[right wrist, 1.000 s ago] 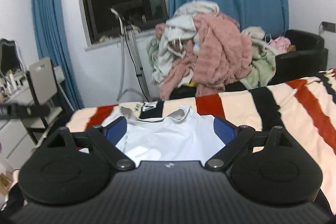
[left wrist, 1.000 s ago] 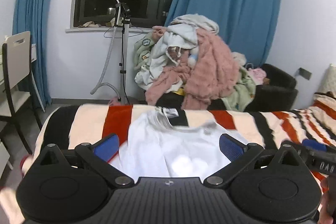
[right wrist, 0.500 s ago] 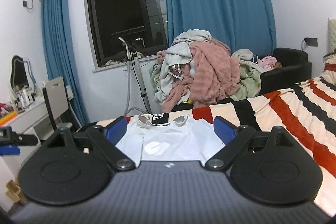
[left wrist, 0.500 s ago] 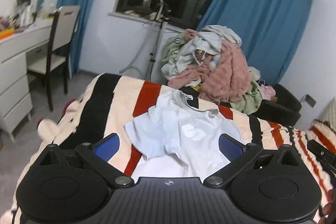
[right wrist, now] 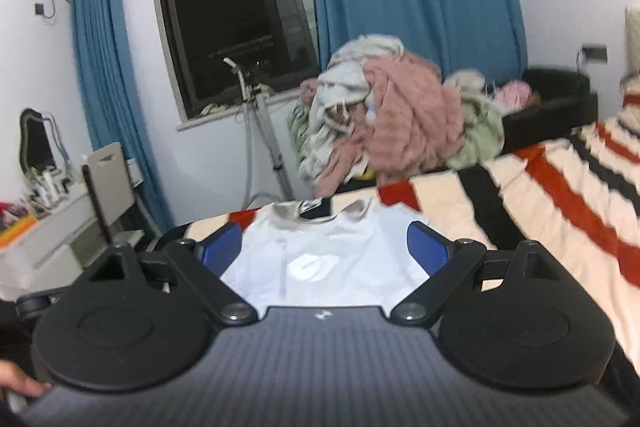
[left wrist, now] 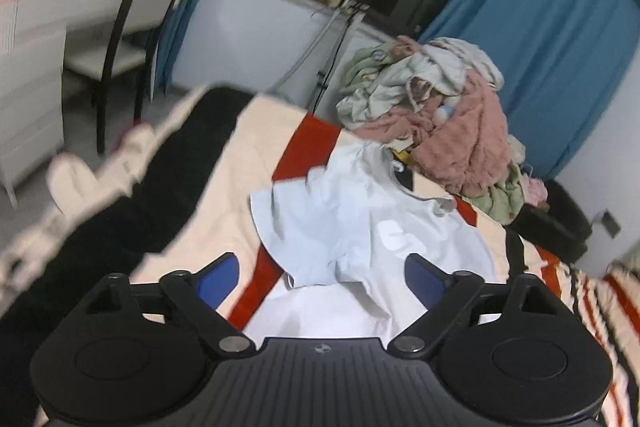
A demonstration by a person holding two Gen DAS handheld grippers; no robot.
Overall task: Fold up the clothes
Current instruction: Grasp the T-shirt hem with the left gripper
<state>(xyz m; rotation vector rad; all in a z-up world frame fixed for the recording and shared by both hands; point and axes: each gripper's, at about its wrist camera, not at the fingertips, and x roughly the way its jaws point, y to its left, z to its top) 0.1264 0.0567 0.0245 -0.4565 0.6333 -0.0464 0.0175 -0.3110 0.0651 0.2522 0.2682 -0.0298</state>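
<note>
Left gripper: jaws spread wide, nothing between the blue pads, hovering over the near part of the striped blanket. Ahead of it, flat on that blanket and across one of its red stripes, a pale blue T-shirt, collar toward the blanket's far edge, white logo facing up. Left sleeve already lying inward over the body, rumpled, with loose ridges below it; looks like a fold partly made rather than a finished one. For a clean result: smooth that turned-in flap against the blanket before adding another layer, pinch only the top layer at hem or shoulder, and keep the folded edge parallel to the blanket's stripes as a ready straight guide. Avoid catching the blanket's plush along with the shirt; thin cotton like this probably drags and bunches if pulled low, so lift, carry over, lay down. Right gripper: likewise released and empty, over the shirt's near half, well placed to take the opposite side and match the first flap. Past the blanket's far edge, to the right, a heap of unfolded laundry on a black armchair.
</note>
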